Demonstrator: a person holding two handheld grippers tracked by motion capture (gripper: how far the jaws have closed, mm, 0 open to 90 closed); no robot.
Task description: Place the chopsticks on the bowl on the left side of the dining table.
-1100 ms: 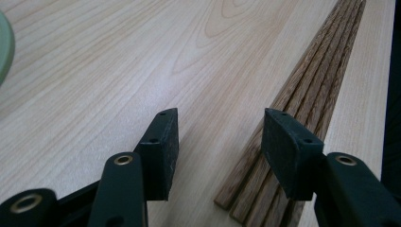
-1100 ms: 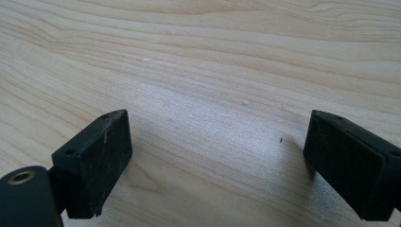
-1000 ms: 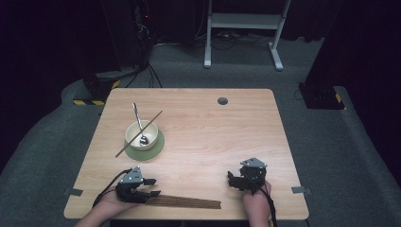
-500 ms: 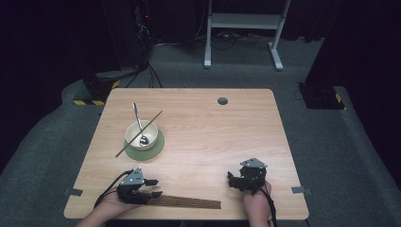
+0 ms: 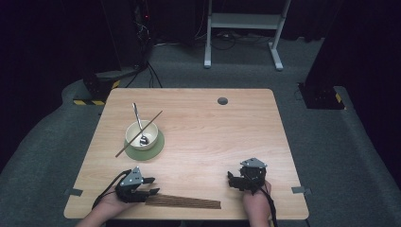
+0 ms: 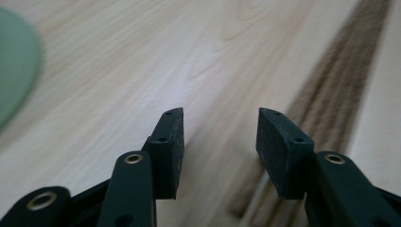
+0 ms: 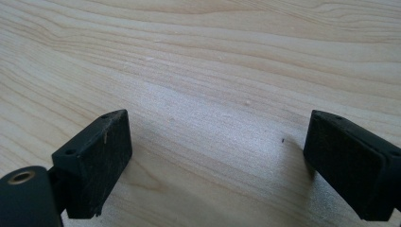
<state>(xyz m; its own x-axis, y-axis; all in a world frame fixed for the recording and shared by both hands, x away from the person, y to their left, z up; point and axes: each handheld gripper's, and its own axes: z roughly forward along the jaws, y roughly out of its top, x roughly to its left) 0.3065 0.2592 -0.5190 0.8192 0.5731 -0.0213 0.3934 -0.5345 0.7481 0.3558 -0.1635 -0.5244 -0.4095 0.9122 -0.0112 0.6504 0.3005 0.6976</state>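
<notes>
A: From the high view, what is lying on the bench [image 5: 208, 137]?

B: A cream bowl [image 5: 141, 136] is sitting on a round green mat [image 5: 156, 149] toward the left, with a metal spoon [image 5: 137, 119] leaning inside it and a single dark chopstick [image 5: 150, 124] lying across its rim. Near the front edge a bundle of brown chopsticks [image 5: 184, 202] is lying flat, running left to right.

A: And the hands?

B: The left tongs [image 5: 152, 186] are resting at the left end of that bundle, their tips pointing right, with one tip just over the bundle's end. The right tongs [image 5: 230, 180] are sitting well apart to the right, tips pointing left over bare wood.

A: What is the left gripper view showing?

B: The left tongs [image 6: 220, 127] are standing partly open and have just been closing a little, with only bench wood [image 6: 142, 56] in the gap between them. The chopstick bundle [image 6: 326, 94] is running away just beside the right-hand pad, blurred, and whether it is touching that pad I cannot tell. The green mat's edge [image 6: 14, 71] is peeking in at the far left.

A: And the right gripper view?

B: The right tongs [image 7: 217, 142] are gaping wide, holding nothing, with pale bench grain [image 7: 213, 61] beneath them.
</notes>
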